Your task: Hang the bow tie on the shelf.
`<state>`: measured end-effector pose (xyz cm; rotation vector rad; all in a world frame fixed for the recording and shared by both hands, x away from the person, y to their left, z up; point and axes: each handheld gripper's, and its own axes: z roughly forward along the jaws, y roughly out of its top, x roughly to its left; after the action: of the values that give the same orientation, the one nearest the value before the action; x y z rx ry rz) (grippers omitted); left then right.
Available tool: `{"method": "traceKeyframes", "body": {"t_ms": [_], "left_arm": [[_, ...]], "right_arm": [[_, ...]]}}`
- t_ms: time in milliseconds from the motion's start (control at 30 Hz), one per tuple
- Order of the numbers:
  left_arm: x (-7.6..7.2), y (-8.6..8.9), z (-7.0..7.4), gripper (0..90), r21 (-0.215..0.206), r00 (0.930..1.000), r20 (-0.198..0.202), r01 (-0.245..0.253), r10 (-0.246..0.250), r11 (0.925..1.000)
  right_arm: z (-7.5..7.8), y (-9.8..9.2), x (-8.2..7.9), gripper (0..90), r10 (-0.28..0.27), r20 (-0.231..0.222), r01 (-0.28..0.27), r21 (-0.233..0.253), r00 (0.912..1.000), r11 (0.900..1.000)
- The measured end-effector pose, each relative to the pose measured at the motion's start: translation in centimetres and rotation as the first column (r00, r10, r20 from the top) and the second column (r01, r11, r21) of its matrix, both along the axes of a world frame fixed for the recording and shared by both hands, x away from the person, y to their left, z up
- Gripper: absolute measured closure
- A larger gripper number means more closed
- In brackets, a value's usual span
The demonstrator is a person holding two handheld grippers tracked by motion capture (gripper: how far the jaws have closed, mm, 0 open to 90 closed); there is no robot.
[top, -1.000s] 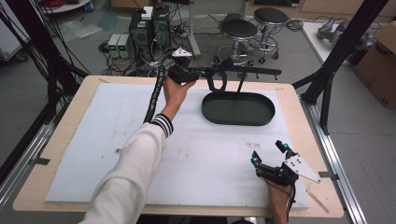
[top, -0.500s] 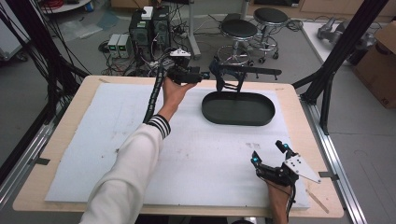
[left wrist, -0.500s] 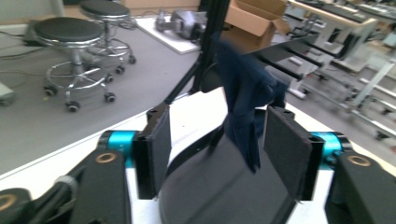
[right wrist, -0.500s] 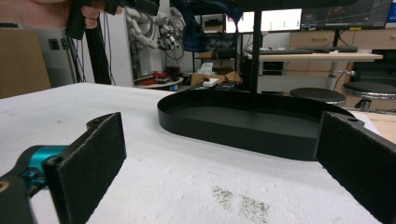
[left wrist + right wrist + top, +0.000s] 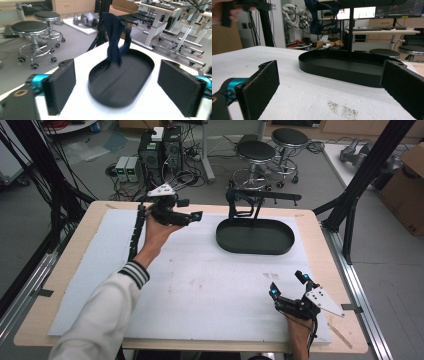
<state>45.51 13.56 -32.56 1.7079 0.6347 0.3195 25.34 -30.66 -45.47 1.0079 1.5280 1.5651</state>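
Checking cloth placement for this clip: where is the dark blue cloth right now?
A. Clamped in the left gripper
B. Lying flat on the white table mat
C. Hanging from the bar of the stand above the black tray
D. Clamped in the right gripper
C: in the left gripper view the dark blue cloth drapes from the stand's bar over the black tray, and the left gripper is open with nothing between its jaws.

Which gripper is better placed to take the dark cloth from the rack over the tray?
Left. The left gripper is open, raised beside the dark cloth above the tray; the right gripper sits low, farther away.
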Motion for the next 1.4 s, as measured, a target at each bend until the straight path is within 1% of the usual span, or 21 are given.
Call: {"method": "traceKeyframes", "body": {"t_ms": [67, 200, 267, 333, 400, 467, 500, 533, 633, 700, 767, 867, 967, 1067, 1100, 1167, 1267, 1300, 1333, 1367, 1400], "left_arm": [[-1.3, 2.1, -0.5, 13.9, -0.012, 0.9998, 0.022, 0.001, -0.001, 0.9999], [-3.7, 5.9, -1.2, 13.9, -0.023, 0.9988, 0.037, -0.032, 0.033, 0.9992], [-5.0, 7.6, -1.6, 13.9, -0.041, 0.9975, 0.056, -0.04, 0.043, 0.9983], [-6.5, 9.1, -2.1, 13.9, -0.044, 0.9949, 0.08, -0.057, 0.061, 0.9974], [-8.0, 10.3, -2.8, 13.8, -0.03, 0.992, 0.107, -0.064, 0.067, 0.9975], [-9.3, 11.7, -3.7, 13.9, -0.007, 0.9856, 0.15, -0.078, 0.078, 0.9969], [-9.9, 12.4, -4.2, 13.9, -0.007, 0.9819, 0.167, -0.09, 0.09, 0.9959], [-10.4, 13.1, -4.8, 13.8, -0.016, 0.9799, 0.172, -0.101, 0.102, 0.9948], [-11.9, 14.9, -6.3, 13.9, -0.045, 0.9787, 0.16, -0.124, 0.129, 0.9913], [-12.9, 15.8, -7.2, 13.8, -0.056, 0.974, 0.172, -0.14, 0.148, 0.9886], [-13.8, 16.3, -8.1, 13.8, -0.07, 0.97, 0.179, -0.154, 0.165, 0.9856], [-14.9, 16.3, -9.2, 13.8, -0.077, 0.9656, 0.191, -0.165, 0.177, 0.9833], [-15.7, 15.6, -10.0, 13.9, -0.065, 0.9657, 0.197, -0.16, 0.169, 0.985], [-16.2, 14.8, -10.8, 13.8, -0.054, 0.9697, 0.195, -0.139, 0.147, 0.9888], [-16.3, 14.6, -11.0, 13.7, -0.06, 0.9695, 0.199, -0.133, 0.143, 0.9892], [-16.4, 14.3, -11.5, 13.5, -0.068, 0.9724, 0.188, -0.128, 0.139, 0.9895], [-16.4, 14.0, -12.4, 12.6, -0.06, 0.9771, 0.162, -0.13, 0.138, 0.9897], [-16.5, 13.8, -12.4, 12.5, -0.049, 0.9741, 0.17, -0.143, 0.149, 0.9886], [-16.5, 13.8, -12.4, 12.3, -0.049, 0.9731, 0.177, -0.141, 0.148, 0.9888], [-16.5, 13.8, -12.4, 12.3, -0.051, 0.9743, 0.173, -0.137, 0.144, 0.9892], [-16.5, 13.8, -12.4, 12.3, -0.051, 0.9735, 0.174, -0.142, 0.149, 0.9886]], "right_arm": [[0.0, 0.0, 0.0, 1.2, -0.001, 0.003, 0.001, -0.003, 1.0, 1.0], [0.0, 0.1, -0.1, 1.2, -0.005, 0.007, 0.005, -0.008, 1.0, 1.0], [0.0, 0.1, -0.1, 1.2, -0.005, 0.004, 0.005, -0.004, 1.0, 1.0], [0.0, 0.0, -0.1, 1.2, -0.005, 0.005, 0.005, -0.005, 1.0, 1.0], [0.0, 0.1, -0.1, 1.2, -0.007, 0.002, 0.007, -0.002, 1.0, 1.0], [0.0, 0.1, -0.1, 1.2, -0.009, 0.0, 0.009, 0.0, 1.0, 1.0], [0.0, 0.0, 0.0, 1.2, -0.012, 0.008, 0.012, -0.004, 0.9999, 1.0], [0.0, 0.0, 0.0, 1.2, -0.013, 0.007, 0.013, -0.003, 0.9999, 1.0], [0.0, 0.0, 0.0, 1.2, -0.014, 0.007, 0.014, -0.007, 0.9999, 1.0], [0.0, 0.1, 0.0, 1.2, -0.016, 0.005, 0.016, -0.007, 0.9999, 1.0], [0.0, 0.1, -0.1, 1.2, -0.016, 0.005, 0.016, -0.009, 0.9999, 1.0], [0.0, 0.1, -0.1, 1.2, -0.019, 0.004, 0.019, -0.006, 0.9998, 1.0], [0.0, 0.2, 0.0, 1.2, -0.021, 0.003, 0.021, -0.007, 0.9998, 1.0], [0.0, 0.1, 0.0, 1.2, -0.021, 0.003, 0.021, -0.008, 0.9998, 1.0], [0.0, 0.1, -0.1, 1.2, -0.02, 0.001, 0.02, -0.006, 0.9998, 1.0], [0.0, 0.1, -0.1, 1.2, -0.021, 0.003, 0.021, -0.007, 0.9998, 1.0], [0.0, 0.1, -0.1, 1.2, -0.02, 0.002, 0.02, -0.006, 0.9998, 1.0], [0.0, 0.1, 0.0, 1.2, -0.021, 0.004, 0.021, -0.006, 0.9998, 1.0], [0.0, 0.1, -0.1, 1.2, -0.02, 0.004, 0.02, -0.01, 0.9998, 1.0], [0.0, 0.2, 0.0, 1.2, -0.018, 0.009, 0.018, -0.011, 0.9998, 1.0], [0.0, 0.2, -0.1, 1.2, -0.018, 0.005, 0.018, -0.012, 0.9998, 1.0]]}}
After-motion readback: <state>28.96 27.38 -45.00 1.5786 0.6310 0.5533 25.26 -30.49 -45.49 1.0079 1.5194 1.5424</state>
